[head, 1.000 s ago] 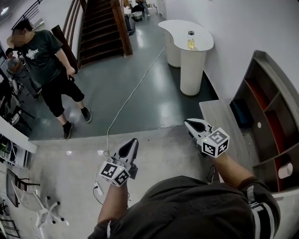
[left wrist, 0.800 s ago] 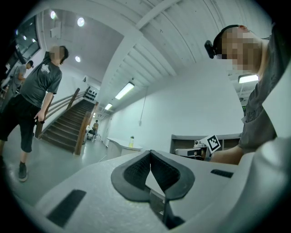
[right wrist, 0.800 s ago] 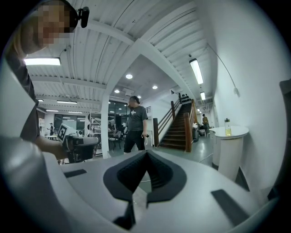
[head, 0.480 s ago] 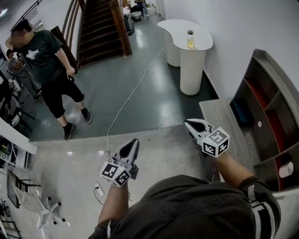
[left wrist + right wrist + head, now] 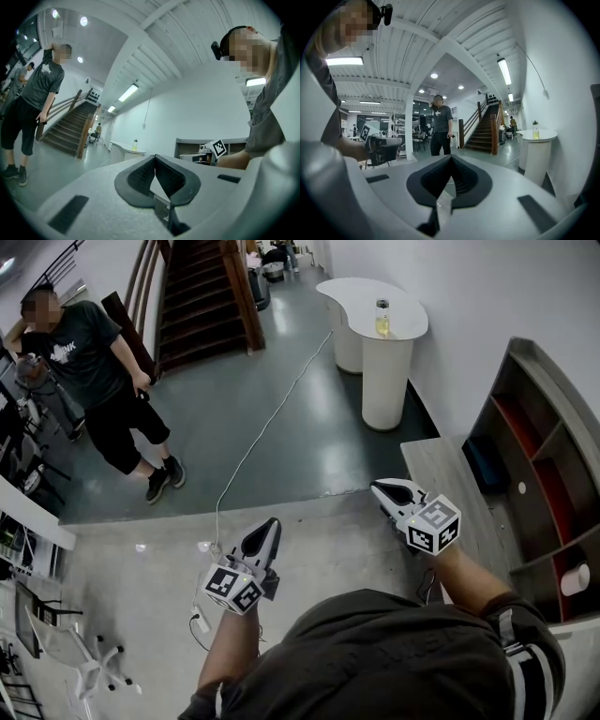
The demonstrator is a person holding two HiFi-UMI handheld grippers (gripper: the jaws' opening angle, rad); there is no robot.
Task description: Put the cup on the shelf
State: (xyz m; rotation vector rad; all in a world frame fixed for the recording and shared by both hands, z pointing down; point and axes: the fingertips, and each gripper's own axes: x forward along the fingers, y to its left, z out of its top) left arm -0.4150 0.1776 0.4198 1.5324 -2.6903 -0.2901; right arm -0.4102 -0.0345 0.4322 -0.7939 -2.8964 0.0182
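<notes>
While looking steeply down from the head, first to notice the wide grey floor (image 5: 309, 437), with a wooden staircase (image 5: 202, 296) at its far end. Then, at right against the white wall, a tall shelf (image 5: 539, 442) with open compartments, some of them red inside. Just beside the shelf, a grey desk (image 5: 450, 486). Further away, a white rounded table (image 5: 370, 334) carrying a bottle (image 5: 382, 319) of yellow liquid. At left, standing on the floor, a person (image 5: 94, 371) in dark shirt and dark shorts. Across the floor, a thin white cable (image 5: 272, 418).

Nearer to the camera, two grippers, well apart from each other: the left gripper (image 5: 270, 524) over the paler floor, the right gripper (image 5: 378, 487) near the edge of the desk. Jaws of the left one closed together at the tips, with nothing between. Jaws of the right one also closed together, holding nothing.

Smallest of all, the white cup (image 5: 573, 580), inside a low compartment of the shelf, well apart from both grippers; upright or lying, not possible to tell.
</notes>
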